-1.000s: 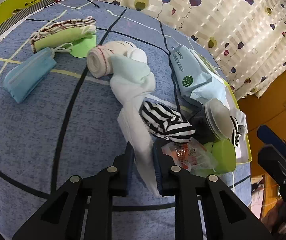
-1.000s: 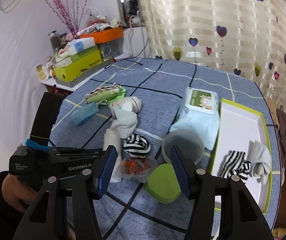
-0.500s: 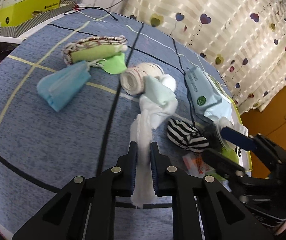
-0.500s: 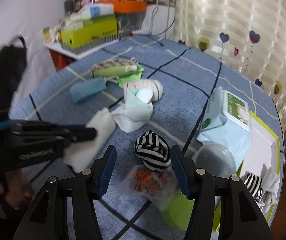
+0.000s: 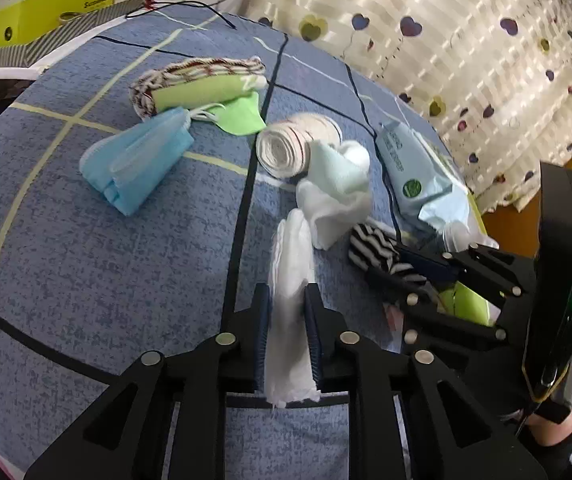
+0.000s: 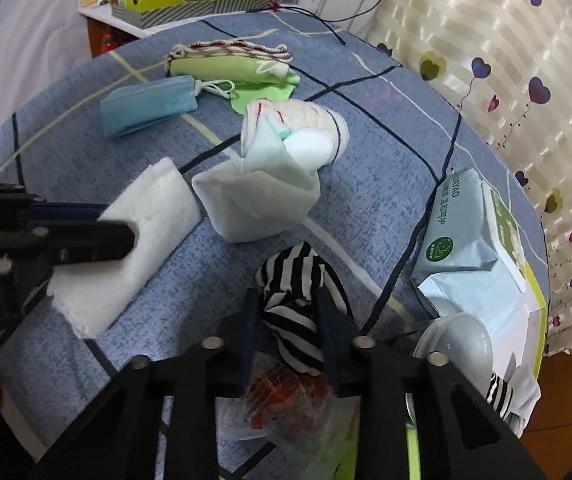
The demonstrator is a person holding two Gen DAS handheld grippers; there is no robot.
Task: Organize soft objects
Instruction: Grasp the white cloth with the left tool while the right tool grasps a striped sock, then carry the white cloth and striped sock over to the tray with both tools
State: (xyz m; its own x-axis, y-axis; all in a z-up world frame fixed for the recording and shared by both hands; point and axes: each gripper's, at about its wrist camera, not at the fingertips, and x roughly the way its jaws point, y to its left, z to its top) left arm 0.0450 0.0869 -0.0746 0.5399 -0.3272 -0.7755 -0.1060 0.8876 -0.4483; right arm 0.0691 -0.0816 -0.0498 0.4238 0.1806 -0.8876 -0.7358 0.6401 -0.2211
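Now the striped sock (image 6: pixel 297 312) lies bunched on the bed (image 6: pixel 365 208), right between the right gripper (image 6: pixel 287 338) fingers, which are closing onto it from steeply above. Left gripper (image 5: pixel 287 336) fingers, tilted down, easing open, pinch the white pad (image 5: pixel 289 320) along its length.

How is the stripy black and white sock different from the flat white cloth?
The striped sock is black and white and scrunched into a ball; the white cloth is plain white and folded into a flat strip. The sock sits between the fingers of the right tool, whose jaws are closing; the cloth sits in the left tool, whose jaws are opening. Both are soft and lie on the blue bedspread.
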